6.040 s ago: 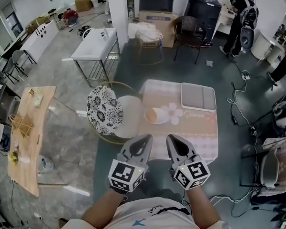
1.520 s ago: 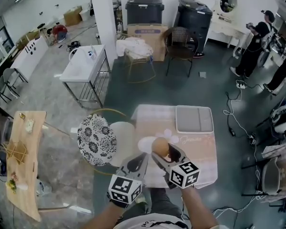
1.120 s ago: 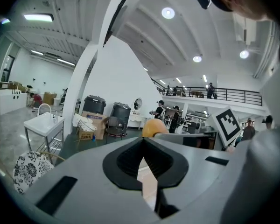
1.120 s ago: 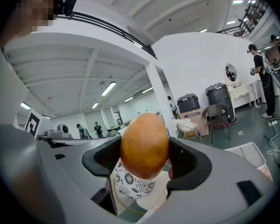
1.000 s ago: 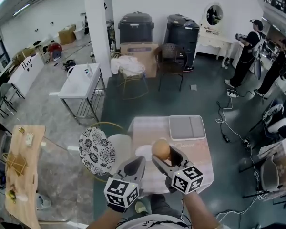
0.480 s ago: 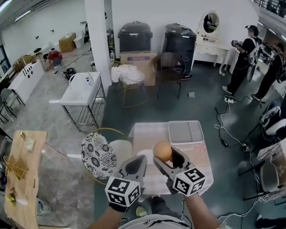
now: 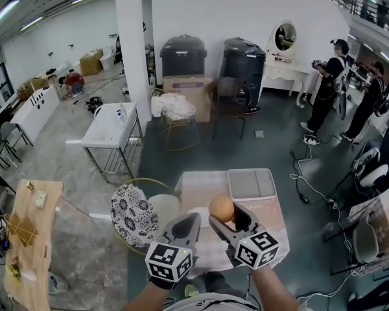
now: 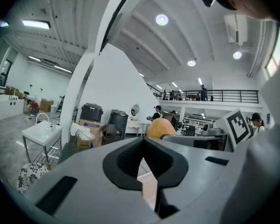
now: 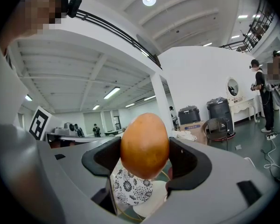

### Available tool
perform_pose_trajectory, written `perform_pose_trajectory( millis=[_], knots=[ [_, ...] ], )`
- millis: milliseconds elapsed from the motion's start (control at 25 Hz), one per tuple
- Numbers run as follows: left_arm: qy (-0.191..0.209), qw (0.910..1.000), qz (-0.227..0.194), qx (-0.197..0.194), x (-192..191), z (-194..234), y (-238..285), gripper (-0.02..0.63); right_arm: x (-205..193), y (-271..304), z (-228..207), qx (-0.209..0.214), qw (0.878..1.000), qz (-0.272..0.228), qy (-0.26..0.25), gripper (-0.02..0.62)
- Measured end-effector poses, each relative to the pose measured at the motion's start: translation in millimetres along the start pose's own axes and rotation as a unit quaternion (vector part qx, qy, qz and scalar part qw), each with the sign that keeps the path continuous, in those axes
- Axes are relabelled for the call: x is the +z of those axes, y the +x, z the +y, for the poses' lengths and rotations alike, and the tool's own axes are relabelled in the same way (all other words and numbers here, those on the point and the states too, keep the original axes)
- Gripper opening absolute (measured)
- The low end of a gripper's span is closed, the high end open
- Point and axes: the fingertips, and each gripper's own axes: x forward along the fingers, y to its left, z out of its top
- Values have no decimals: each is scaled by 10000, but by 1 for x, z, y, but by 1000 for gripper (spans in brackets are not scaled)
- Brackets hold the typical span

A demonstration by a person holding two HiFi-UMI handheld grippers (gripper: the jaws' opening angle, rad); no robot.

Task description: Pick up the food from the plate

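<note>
The right hand-held gripper [image 7: 224, 216] is clenched on the food item [image 7: 222, 208], a smooth orange-brown ovoid. It may be an egg or a glazed bun; the views do not settle which. In the right gripper view the food item [image 9: 144, 145] sits between the two notched jaws, held at its widest part, with most of its upper half standing proud of them. It is raised well above the worktop [image 7: 272, 220] and clear of the white plate [image 7: 198, 212], which shows only partly beneath the grippers. The pick-up step therefore looks complete.

The left hand-held gripper [image 7: 190, 221] is beside the right one. Its own view shows the left hand-held gripper [image 8: 142, 160] with jaws pressed together and nothing between them.

Hazards from this position:
- Slip. The surface is smooth and rounded, and contact is limited to two narrow zones. Any easing of the grip, or a sharp tilt, could let the item roll out.
- Drop. A fall from this height could damage the item or send it off the worktop edge.
- Crush. Over-squeezing could crack or dent it.
- Collision. The idle gripper is close enough to knock it.
</note>
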Motion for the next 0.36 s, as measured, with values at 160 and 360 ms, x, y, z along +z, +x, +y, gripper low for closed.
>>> perform_pose_trajectory(
  millis=[160,360],
  knots=[
    [-25,10000,15,26,-4,5,0,6,-2,2,0,-20,10000,-8,9,301],
    [-38,10000,18,44,-3,11,0,6,1,5,-1,-43,10000,-50,20,301]
  ],
)
